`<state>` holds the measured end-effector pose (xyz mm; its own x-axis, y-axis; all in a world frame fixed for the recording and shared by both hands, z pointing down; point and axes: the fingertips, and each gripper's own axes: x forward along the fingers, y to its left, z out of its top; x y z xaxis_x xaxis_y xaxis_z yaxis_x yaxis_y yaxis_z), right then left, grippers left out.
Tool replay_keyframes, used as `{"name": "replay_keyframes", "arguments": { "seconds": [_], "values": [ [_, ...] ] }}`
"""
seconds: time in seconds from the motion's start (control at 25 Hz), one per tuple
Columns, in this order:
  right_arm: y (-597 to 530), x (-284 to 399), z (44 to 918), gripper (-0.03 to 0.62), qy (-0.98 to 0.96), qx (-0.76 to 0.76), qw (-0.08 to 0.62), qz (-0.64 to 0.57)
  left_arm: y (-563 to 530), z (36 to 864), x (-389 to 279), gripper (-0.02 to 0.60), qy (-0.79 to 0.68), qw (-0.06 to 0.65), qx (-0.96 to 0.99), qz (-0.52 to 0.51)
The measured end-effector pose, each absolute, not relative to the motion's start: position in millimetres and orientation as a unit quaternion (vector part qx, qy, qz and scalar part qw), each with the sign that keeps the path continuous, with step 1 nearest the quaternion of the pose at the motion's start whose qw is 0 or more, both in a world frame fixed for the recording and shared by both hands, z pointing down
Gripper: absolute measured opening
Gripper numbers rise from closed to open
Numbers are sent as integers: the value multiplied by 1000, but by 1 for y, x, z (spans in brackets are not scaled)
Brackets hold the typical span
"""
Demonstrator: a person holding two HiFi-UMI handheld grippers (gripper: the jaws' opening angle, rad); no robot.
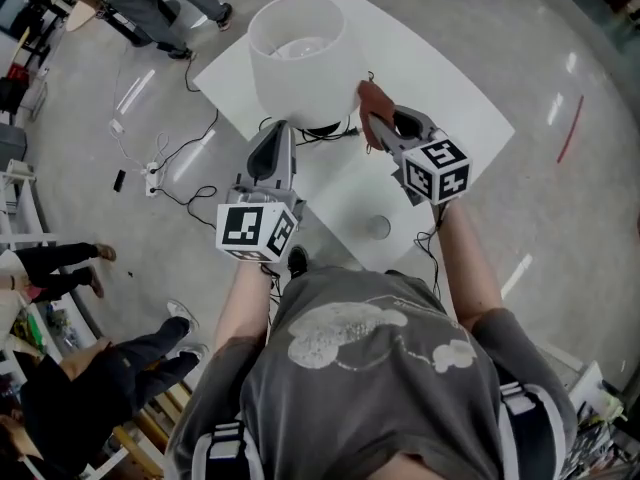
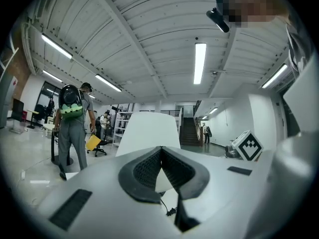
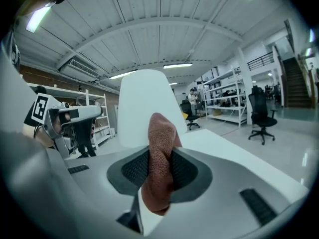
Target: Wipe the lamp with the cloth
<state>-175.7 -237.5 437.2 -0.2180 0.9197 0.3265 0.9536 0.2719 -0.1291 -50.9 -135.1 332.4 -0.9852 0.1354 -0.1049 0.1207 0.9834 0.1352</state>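
The lamp has a white drum shade and stands on a white table. Just right of the shade, my right gripper is shut on a brown cloth. In the right gripper view the cloth sticks up between the pads in front of the shade; I cannot tell whether it touches the shade. My left gripper points at the lamp's foot from the near side. Its pads meet at the tips with nothing between them, and the shade rises just beyond.
A black cable curls around the lamp's base under the shade. A small round object lies on the near part of the table. A power strip and cords lie on the floor at left, where people stand.
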Motion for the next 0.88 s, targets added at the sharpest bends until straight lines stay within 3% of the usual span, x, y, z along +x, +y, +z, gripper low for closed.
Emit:
{"name": "replay_keyframes", "arguments": {
  "seconds": [0.48,0.88],
  "values": [
    [-212,-153,291,97,-824,-565,33,-22,-108,303,-55,8,993,95,-35,65],
    [-199,-119,349,97,-859,-500,94,-48,-87,308,-34,8,987,84,-107,90]
  ]
}}
